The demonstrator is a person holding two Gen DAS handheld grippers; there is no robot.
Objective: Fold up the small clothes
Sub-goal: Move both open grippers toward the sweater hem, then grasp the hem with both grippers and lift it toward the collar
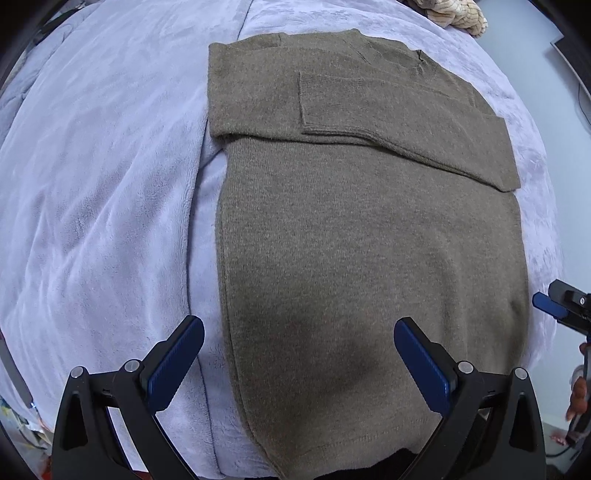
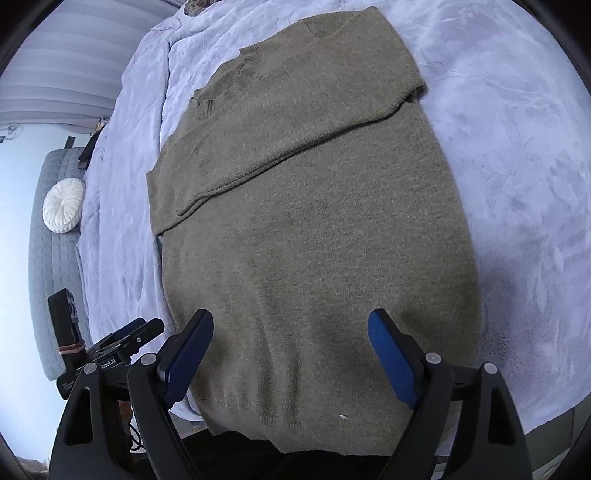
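Note:
An olive-brown knit sweater [image 1: 369, 240] lies flat on a lavender plush blanket [image 1: 103, 184], its sleeves folded across the chest and its hem nearest me. It also shows in the right wrist view [image 2: 314, 221]. My left gripper [image 1: 299, 354] is open and empty, hovering over the hem's left part. My right gripper [image 2: 291, 347] is open and empty over the hem's right part. The right gripper shows at the right edge of the left wrist view [image 1: 554, 306], and the left gripper shows at the lower left of the right wrist view [image 2: 125, 339].
The blanket [image 2: 517, 184] covers a bed. A cream patterned cloth [image 1: 458, 14] lies at the far end. A grey quilted piece [image 2: 55, 258] with a round white cushion [image 2: 63, 210] stands to the left of the bed.

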